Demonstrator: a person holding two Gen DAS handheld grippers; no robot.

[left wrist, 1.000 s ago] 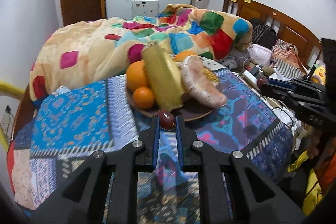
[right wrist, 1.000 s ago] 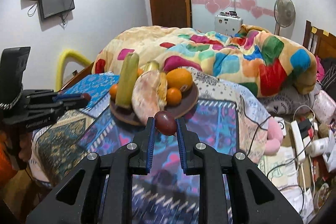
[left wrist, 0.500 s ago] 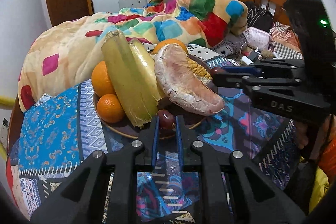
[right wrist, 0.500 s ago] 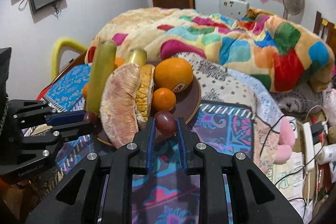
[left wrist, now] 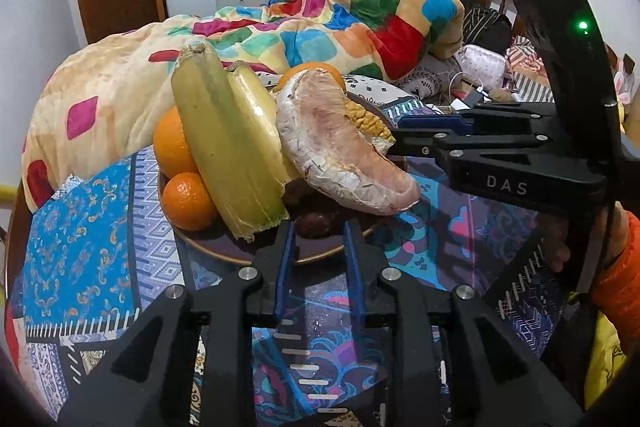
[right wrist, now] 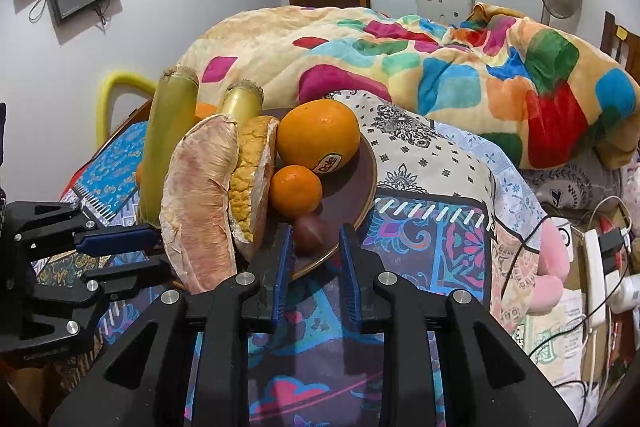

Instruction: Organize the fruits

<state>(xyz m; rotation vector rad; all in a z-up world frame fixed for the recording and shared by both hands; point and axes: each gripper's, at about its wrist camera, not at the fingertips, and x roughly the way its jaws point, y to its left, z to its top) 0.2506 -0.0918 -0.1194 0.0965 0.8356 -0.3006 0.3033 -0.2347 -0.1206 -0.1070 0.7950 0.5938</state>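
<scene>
Left wrist view: left gripper [left wrist: 318, 233] and right gripper [right wrist: 313, 237] are each seen spread open around a small dark-red round fruit [left wrist: 315, 223] [right wrist: 309, 231] resting on the brown round plate [left wrist: 224, 247], so straight withdrawal is advised without nudging either.

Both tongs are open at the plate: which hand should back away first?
Probably the right. The right tongs have only a dark fruit on the plate ahead; the left tongs sit under the banana and pomelo segment.
</scene>
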